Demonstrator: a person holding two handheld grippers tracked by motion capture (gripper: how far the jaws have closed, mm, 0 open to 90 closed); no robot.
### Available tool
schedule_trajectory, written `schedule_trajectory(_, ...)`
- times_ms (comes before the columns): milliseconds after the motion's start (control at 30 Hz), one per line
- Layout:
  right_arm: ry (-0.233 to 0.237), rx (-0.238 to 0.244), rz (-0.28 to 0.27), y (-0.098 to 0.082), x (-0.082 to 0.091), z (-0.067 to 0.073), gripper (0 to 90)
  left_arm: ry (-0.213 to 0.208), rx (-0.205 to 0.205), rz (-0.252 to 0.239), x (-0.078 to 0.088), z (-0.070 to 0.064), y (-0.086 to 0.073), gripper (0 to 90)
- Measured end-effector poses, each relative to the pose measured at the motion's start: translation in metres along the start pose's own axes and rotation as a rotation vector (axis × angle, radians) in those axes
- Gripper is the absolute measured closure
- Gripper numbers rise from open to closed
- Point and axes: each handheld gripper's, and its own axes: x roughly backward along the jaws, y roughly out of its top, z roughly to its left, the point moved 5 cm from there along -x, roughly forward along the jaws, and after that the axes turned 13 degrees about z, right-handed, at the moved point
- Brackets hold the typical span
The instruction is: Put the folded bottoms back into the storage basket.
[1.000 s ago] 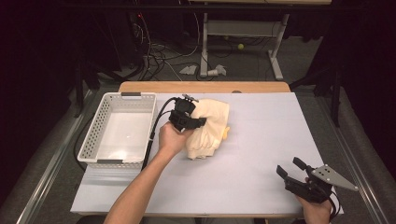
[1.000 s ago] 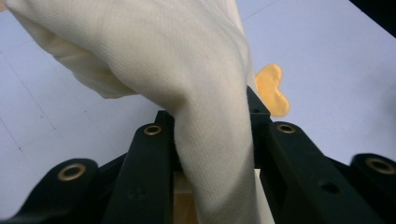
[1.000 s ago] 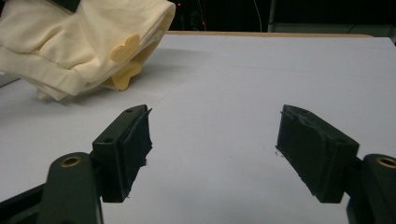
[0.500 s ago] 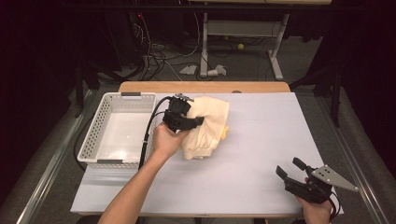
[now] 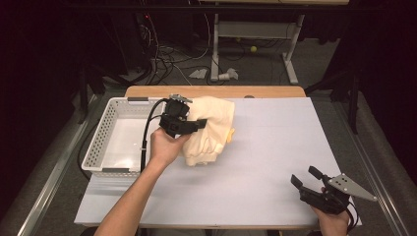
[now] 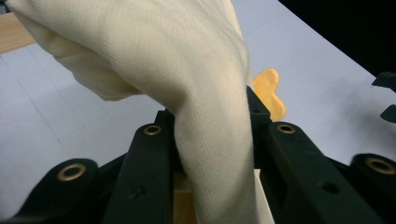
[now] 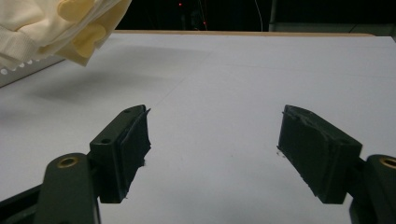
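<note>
- L gripper (image 5: 199, 124): black jaws clamped on a fold of cream-coloured knitted cloth garment (image 5: 211, 129), pinch seen close up in left gripper view (image 6: 210, 154). Grip near the bunched top, prob. so the rest hangs free for carrying.
- Garment location: lifted off the white table surface (image 5: 265, 162), near far-left part, just right of white perforated plastic basket (image 5: 98, 147). Lower end draped down close to the surface; touching or not, can't tell.
- Small orange-yellow patch (image 6: 271, 91) poking out at garment's right side; part of the garment or separate, unclear.
- Basket sitting at left edge of surface, inside bare. Likely destination for the garment, judging by closeness + grip.
- R gripper (image 5: 309, 183): near-right corner of surface, jaws wide apart, nothing between pads (image 7: 133, 144). Parked low, well apart from garment, prob. waiting out of the way.
- Next, as judged: swing cloth left over basket rim, lower, release. Risk: trailing hem catching on basket wall or dragging outside.
</note>
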Motion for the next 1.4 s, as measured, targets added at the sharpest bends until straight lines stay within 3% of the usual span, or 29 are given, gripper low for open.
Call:
schedule_trajectory(633,0.003,-0.004,0.0,0.0,0.0,0.0,25.6,-0.005,0.026,-0.037,0.027,0.011,-0.007,69.0)
schedule_trajectory(833,0.003,-0.004,0.004,0.0,0.0,0.0,25.6,0.036,0.011,-0.004,0.032,0.013,-0.011,69.0)
schedule_trajectory(1400,0.01,-0.005,0.007,-0.001,-0.001,-0.001,25.7,0.042,0.031,-0.047,0.053,0.024,-0.021,69.0)
